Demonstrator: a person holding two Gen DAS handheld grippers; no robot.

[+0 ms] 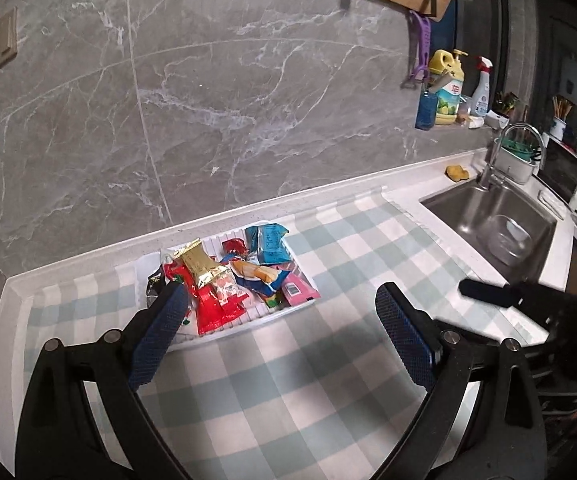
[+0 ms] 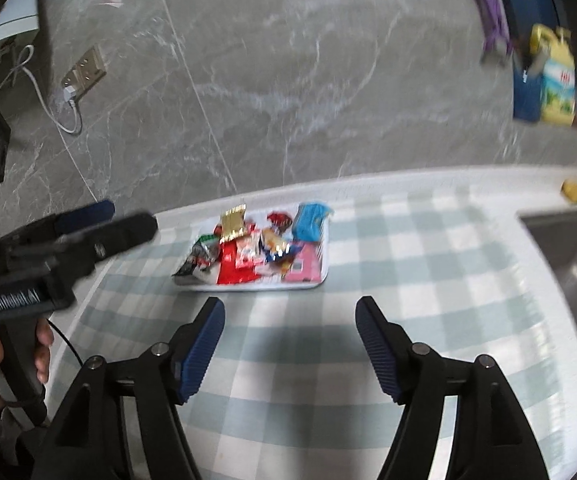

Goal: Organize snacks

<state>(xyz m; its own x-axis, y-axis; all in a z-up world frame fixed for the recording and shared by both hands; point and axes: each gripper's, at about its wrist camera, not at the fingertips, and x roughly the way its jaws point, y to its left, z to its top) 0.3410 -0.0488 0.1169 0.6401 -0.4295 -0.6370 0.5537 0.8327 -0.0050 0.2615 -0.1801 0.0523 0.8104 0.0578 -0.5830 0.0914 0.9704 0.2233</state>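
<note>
- The tray (image 1: 306,304) sits on the checked cloth (image 1: 288,380) near the grey wall, with the snacks (image 1: 224,280) heaped inside it.
- The left gripper (image 1: 284,336) hangs above the cloth just in front of the tray, jaws spread wide, nothing between them.
- The right gripper (image 2: 290,336) also stands open and empty, short of the tray's near edge; this view is blurred.
- The sink (image 1: 488,220) lies well apart, to the right of the cloth.
- The packets look light and soft, in crinkly foil or film that probably slips under the pads.
- A gold packet (image 1: 198,268) lies on top of a red one (image 1: 216,308); a blue packet (image 1: 268,244) rests at the far side.
- A pinch across a sealed end or flat edge would likely hold best; squeezing the middle may crush what is inside.
- The tray itself seems stiff, so its rim is the likely grip point.
</note>
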